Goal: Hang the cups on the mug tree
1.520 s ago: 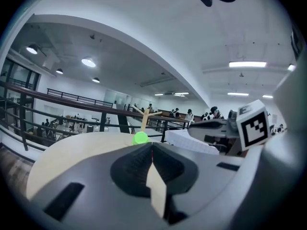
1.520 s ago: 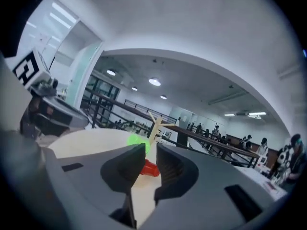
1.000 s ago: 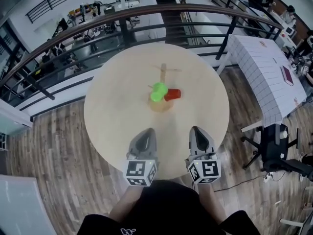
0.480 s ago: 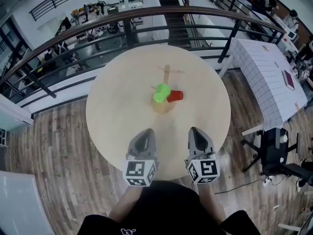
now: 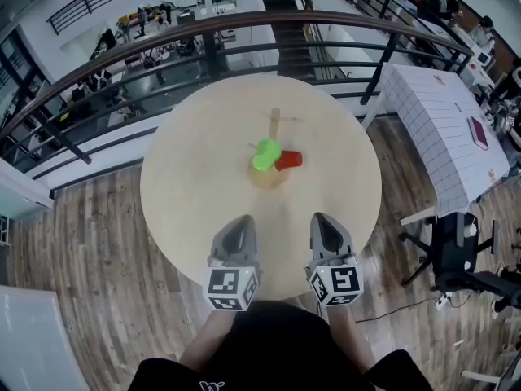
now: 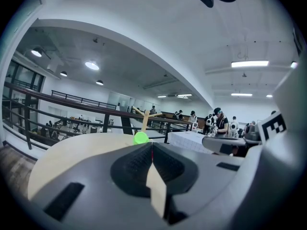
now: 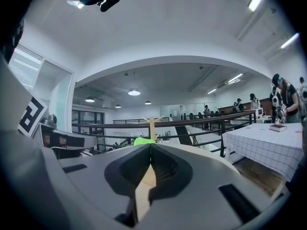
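On the round wooden table [image 5: 195, 194] stands a wooden mug tree [image 5: 273, 127]. A green cup [image 5: 264, 154] and a red cup [image 5: 287, 160] hang on its pegs, close to its base. Near the table's front edge, side by side, are my left gripper [image 5: 241, 223] and right gripper [image 5: 321, 221], both shut and empty. The left gripper view shows the tree [image 6: 145, 119] and the green cup [image 6: 140, 138] far ahead, over shut jaws. From the right gripper the tree [image 7: 152, 125] and green cup [image 7: 144, 140] also stand beyond shut jaws.
A dark railing [image 5: 244, 23] curves behind the table, with a lower floor beyond it. A table with a white checked cloth [image 5: 440, 112] and an office chair [image 5: 456, 251] stand to the right. Wooden floor surrounds the round table.
Both grippers stay shut near the front edge. The view has shifted slightly; the cups hang as before.
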Demonstrator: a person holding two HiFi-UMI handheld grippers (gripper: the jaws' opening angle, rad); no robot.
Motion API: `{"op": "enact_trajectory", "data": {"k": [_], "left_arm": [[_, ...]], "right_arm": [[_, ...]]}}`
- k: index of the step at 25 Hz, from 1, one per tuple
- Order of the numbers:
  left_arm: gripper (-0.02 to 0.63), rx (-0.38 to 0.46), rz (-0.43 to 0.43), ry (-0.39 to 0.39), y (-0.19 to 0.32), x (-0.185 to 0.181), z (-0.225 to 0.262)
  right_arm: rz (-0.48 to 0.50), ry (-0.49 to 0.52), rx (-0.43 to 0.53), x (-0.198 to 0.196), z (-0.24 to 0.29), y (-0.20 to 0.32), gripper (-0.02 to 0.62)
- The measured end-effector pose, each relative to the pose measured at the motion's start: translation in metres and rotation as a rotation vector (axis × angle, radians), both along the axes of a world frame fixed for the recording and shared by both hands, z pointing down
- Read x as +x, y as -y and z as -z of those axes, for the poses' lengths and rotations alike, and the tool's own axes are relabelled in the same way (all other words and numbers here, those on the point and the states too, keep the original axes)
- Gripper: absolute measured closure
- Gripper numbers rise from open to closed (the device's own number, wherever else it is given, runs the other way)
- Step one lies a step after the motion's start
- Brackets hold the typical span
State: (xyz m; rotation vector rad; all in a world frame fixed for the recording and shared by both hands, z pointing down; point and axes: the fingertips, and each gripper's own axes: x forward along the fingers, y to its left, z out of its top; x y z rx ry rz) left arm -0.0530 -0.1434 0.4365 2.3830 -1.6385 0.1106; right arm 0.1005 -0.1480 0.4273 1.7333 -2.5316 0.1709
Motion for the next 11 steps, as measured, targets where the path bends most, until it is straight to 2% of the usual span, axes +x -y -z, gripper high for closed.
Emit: {"op": "enact_trajectory", "data": {"k": [11], "left_arm": [[0.592,-0.01,-0.018,0.005,0.0009,0.0063,-0.004]], "right_arm": [[0.01,0.004,-0.012,-0.0018,-0.0041,0.0014,0.584]]}}
